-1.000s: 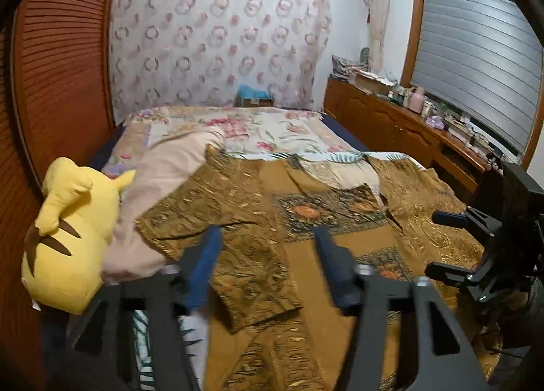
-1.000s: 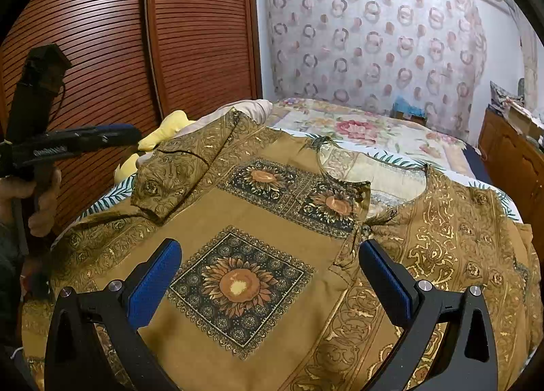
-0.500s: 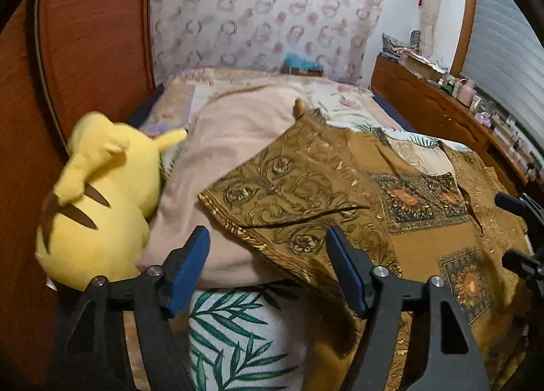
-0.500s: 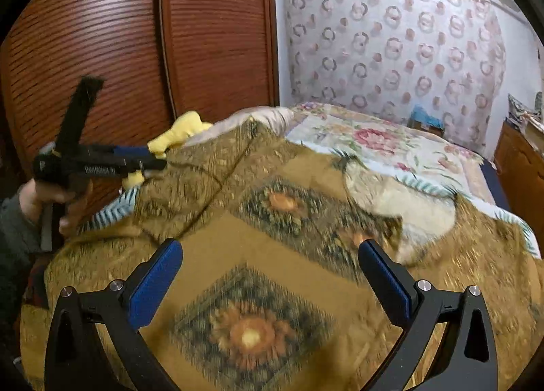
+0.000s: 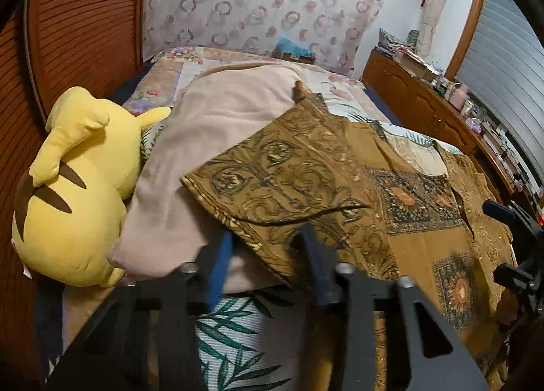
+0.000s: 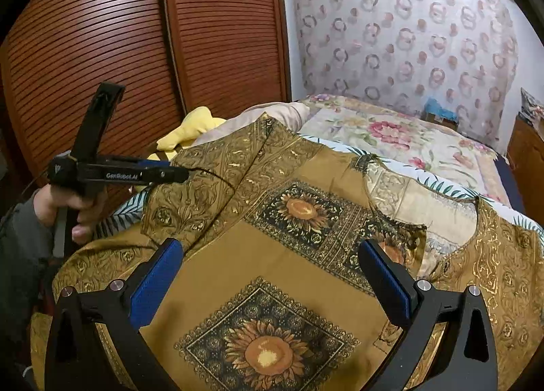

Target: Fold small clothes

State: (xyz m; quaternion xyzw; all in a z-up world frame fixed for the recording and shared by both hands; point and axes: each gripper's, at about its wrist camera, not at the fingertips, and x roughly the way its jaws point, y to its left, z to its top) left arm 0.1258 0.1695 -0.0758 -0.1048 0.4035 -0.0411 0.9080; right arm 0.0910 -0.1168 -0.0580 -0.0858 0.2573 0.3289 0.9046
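Note:
A brown and gold patterned top (image 6: 258, 275) with sunflower squares lies spread on the bed; it also shows in the left wrist view (image 5: 340, 187). Its left sleeve (image 5: 278, 180) lies over a beige blanket. My left gripper (image 5: 263, 255) straddles the sleeve's cuff edge, jaws partly closed with a gap still between them; the right wrist view shows it side-on (image 6: 170, 171) at the sleeve. My right gripper (image 6: 272, 261) is open and empty, hovering above the middle of the top; it shows at the right edge of the left wrist view (image 5: 510, 241).
A yellow plush toy (image 5: 74, 193) lies at the bed's left side beside the beige blanket (image 5: 210, 132). A slatted wooden wardrobe (image 6: 136, 51) stands close on the left. A wooden sideboard (image 5: 425, 108) with clutter runs along the right. A floral quilt (image 6: 391, 132) covers the far bed.
My left gripper has moved left and forward to the sleeve's cuff, and its jaws have narrowed around the edge. My right gripper has stayed open, drifting slightly over the top.

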